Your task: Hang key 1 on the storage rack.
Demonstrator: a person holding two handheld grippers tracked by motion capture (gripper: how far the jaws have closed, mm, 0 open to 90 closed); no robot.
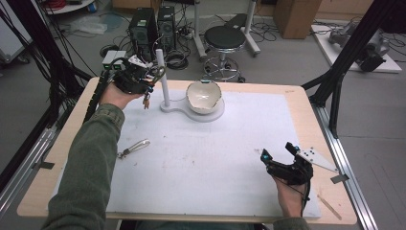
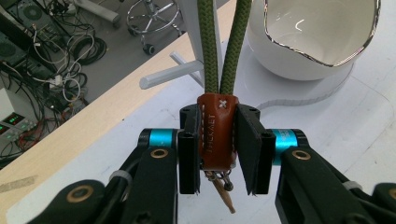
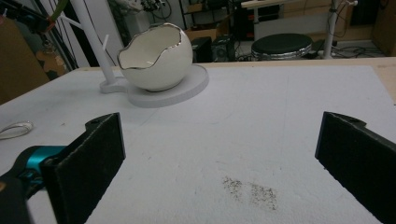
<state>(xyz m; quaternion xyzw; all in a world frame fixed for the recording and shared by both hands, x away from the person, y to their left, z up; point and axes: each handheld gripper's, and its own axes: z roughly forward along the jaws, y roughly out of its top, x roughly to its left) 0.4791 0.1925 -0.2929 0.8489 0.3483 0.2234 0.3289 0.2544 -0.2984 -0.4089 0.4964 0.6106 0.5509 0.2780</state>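
My left gripper [image 1: 149, 82] is at the back left, beside the white stand's post [image 1: 164, 81]. It is shut on a brown leather key fob [image 2: 217, 135], whose green cord loop [image 2: 210, 46] runs up past the stand's side peg [image 2: 173, 74]. Small keys dangle below the fob [image 1: 146, 100]. A white eggshell-shaped bowl [image 1: 204, 96] sits on the stand's round base [image 1: 213, 115]. My right gripper [image 1: 277, 150] rests near the front right of the white mat, open with nothing between its pads [image 3: 100, 149]. It faces the bowl [image 3: 156, 60].
A silver clip with a ring [image 1: 133, 148] lies on the mat's left side. A thin wooden stick [image 1: 330, 206] lies at the table's front right corner. Black frame struts [image 1: 335, 81] stand at the right edge. A stool [image 1: 224, 38] and computer towers [image 1: 143, 28] stand beyond.
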